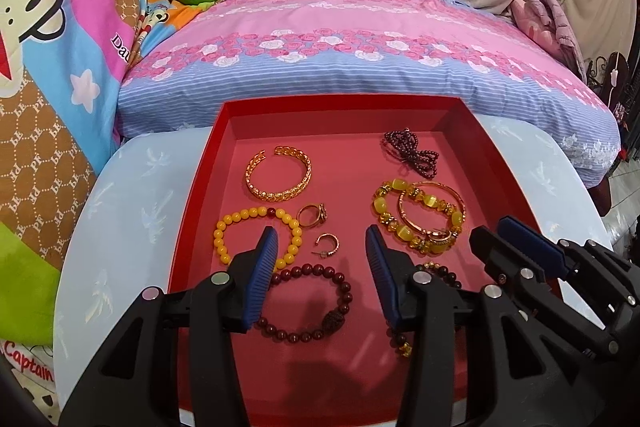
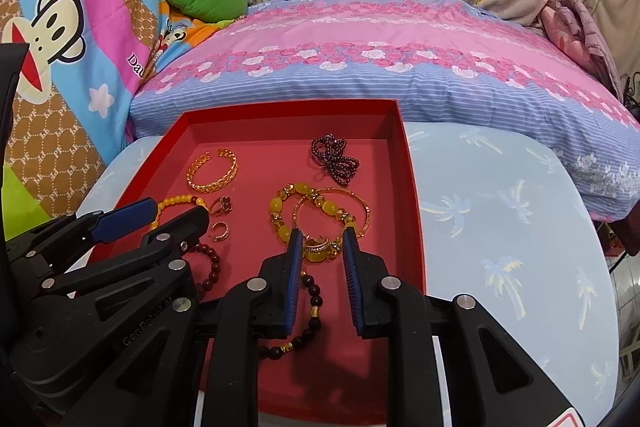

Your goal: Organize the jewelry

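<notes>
Bracelets, rings, gold cuff lying flat, spread in red tray.

- Even, fairly bright indoor light; colours saturated, no strong glare.
- Soft shadows fall on the red tray floor below the grippers (near edge).
- Fisheye bending and dark vignette at corners; centre sharp.
</notes>
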{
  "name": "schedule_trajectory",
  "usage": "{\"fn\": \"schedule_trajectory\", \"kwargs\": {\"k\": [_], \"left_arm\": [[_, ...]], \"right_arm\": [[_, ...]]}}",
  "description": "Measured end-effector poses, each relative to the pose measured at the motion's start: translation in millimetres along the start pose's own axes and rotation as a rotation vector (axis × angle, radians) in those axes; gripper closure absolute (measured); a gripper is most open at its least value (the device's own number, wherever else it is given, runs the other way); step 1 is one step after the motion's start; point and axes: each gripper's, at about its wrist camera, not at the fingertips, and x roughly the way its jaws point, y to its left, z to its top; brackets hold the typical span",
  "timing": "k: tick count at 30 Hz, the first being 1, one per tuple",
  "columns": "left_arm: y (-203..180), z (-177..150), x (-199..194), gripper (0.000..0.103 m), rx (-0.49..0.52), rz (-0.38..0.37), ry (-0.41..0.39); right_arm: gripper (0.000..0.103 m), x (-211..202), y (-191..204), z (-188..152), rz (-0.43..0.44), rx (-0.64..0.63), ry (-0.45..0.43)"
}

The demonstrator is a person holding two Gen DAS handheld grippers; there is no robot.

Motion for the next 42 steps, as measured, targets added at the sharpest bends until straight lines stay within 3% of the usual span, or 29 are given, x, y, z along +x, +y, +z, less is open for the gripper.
{"fn": "schedule_trajectory", "kwargs": {"k": [6,12,16,24,35,42], "left_arm": [[-0.4,-7.0,-18.3,0.06,-0.008,0.002,-0.011],[1.1,-20.6,-38.5,0.059,-0.012,0.006,-0.015],[5.7,-33.0,-51.2,0.051,-0.026,0.022,-0.024],[14.1,-51.0,-65.1,0.047,-0.049,0.038,-0.019],[20.6,-73.7,-74.1,0.021,-0.071,0.103,-0.029],[23.8,-85.4,-78.4,0.01,-0.101,0.135,-0.049]], "right_arm": [[0.072,-19.2,0.4,-5.7,-0.015,-0.005,-0.013],[0.072,-39.7,6.6,-17.5,-0.019,-0.013,-0.02],[0.07,-52.9,12.5,-28.4,-0.04,-0.025,-0.034],[0.061,-65.8,17.0,-44.7,-0.046,-0.025,-0.027],[0.038,-73.8,4.6,-66.2,-0.069,0.007,-0.008],[0.022,-78.4,0.0,-74.3,-0.097,0.006,-0.022]]}}
